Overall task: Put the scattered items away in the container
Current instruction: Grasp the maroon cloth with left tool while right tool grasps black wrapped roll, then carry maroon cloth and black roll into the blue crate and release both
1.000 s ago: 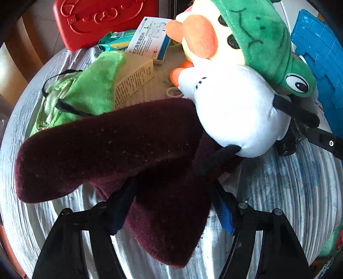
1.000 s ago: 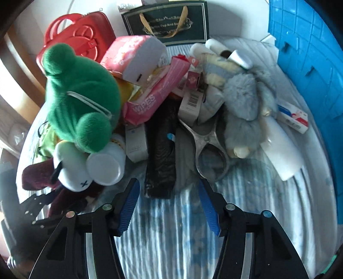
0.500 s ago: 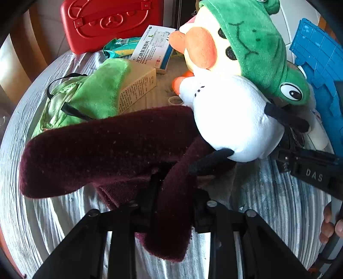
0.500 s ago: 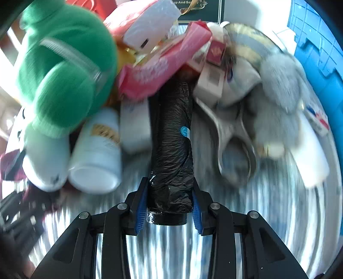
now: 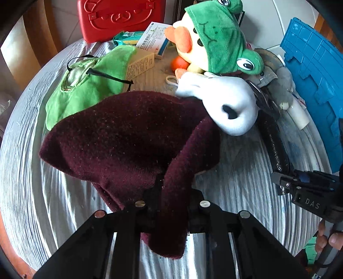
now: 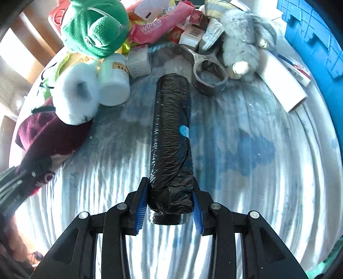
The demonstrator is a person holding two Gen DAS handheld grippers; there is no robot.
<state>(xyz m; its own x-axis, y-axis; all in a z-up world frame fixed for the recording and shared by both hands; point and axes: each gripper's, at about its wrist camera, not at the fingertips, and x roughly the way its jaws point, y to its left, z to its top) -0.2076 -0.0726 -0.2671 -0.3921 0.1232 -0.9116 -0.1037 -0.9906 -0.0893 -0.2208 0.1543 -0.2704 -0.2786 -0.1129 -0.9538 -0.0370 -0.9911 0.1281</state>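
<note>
My left gripper is shut on a fold of the dark maroon fleece cloth, which is bunched up off the striped tablecloth. The white plush piece leans on the cloth's far edge. My right gripper holds the near end of a black plastic-wrapped roll between its blue pads. Its jaws are opening slightly, and the pads still touch the roll. The roll points away toward the pile. The blue container stands at the far right, and its wall also shows in the left wrist view.
Piled at the back are a duck plush in a frog hood, a green cloth, a red case, a white bottle, metal scissors, a grey plush, a white tube and pink wipes.
My left jaws closed on the maroon cloth and drew it up and back. My right jaws closed on the black roll and pulled it out of the pile toward me.
</note>
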